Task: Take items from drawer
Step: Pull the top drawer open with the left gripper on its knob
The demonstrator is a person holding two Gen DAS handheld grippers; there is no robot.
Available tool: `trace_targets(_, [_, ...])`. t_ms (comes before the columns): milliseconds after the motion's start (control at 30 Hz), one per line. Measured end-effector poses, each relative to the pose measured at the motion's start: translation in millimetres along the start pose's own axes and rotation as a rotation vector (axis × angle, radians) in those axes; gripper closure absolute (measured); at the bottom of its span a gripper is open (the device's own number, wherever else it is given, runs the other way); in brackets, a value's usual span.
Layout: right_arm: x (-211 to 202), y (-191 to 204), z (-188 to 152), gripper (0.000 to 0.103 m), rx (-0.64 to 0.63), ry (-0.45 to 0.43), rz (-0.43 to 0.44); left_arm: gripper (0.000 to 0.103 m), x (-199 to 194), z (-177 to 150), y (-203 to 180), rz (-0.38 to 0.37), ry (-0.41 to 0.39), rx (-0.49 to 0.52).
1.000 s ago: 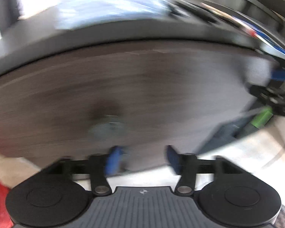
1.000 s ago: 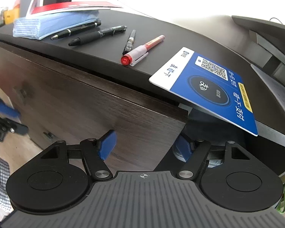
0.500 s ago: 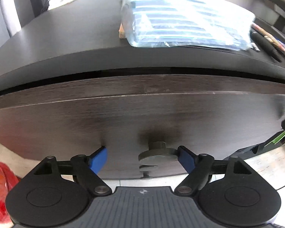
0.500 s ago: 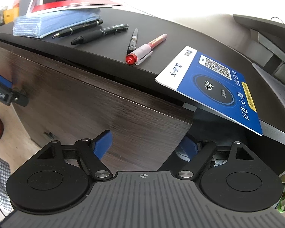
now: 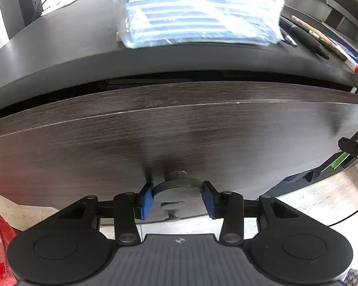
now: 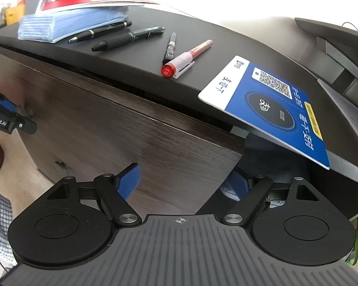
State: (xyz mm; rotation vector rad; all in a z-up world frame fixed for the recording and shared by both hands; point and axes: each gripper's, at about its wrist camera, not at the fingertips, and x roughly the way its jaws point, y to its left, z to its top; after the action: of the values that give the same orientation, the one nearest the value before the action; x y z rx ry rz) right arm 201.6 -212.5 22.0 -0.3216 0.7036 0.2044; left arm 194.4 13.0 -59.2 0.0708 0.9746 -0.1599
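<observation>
left wrist view: left tongs (image 5: 177,199), wide half a second ago, now clamp the drawer knob (image 5: 177,188), ready to pull; right tongs (image 6: 187,182) idle, wide.

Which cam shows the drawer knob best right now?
Left wrist. The round metal drawer knob sits dead centre between the left gripper and its blue fingers, which bracket it on both sides. Right wrist shows only a small dark glimpse of it, mostly hidden behind the left gripper's body at the frame's left edge.
</observation>
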Motion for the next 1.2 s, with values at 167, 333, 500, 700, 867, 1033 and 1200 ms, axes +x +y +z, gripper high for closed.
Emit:
trace_targets(167, [-12,4,-9,0.019,0.014,0.004,0.005,0.062,-12,-13,-1,0.001,0.001,0.013])
trace_targets(333, [-32,10,-22,0.019,0.027,0.015,0.013,0.062,-30,-31,0,-0.010,0.011,0.028])
trace_targets(500, [-58,18,-41,0.019,0.015,0.040,0.026,0.062,-58,-47,8,-0.024,0.027,0.043])
trace_targets(700, [-93,30,-65,0.019,0.011,0.066,0.037,0.062,-75,-67,4,-0.022,0.040,0.066])
trace_targets(867, [-108,37,-75,0.020,-0.010,0.091,0.029,0.062,-95,-57,14,-0.036,0.052,0.062])
trace_targets(1033, [-118,39,-68,0.016,0.048,0.112,-0.003,0.030,-99,-43,6,-0.008,0.050,0.076])
trace_targets(1200, [-148,44,-57,0.010,0.070,0.064,-0.063,0.023,-137,-56,2,0.003,0.009,0.101])
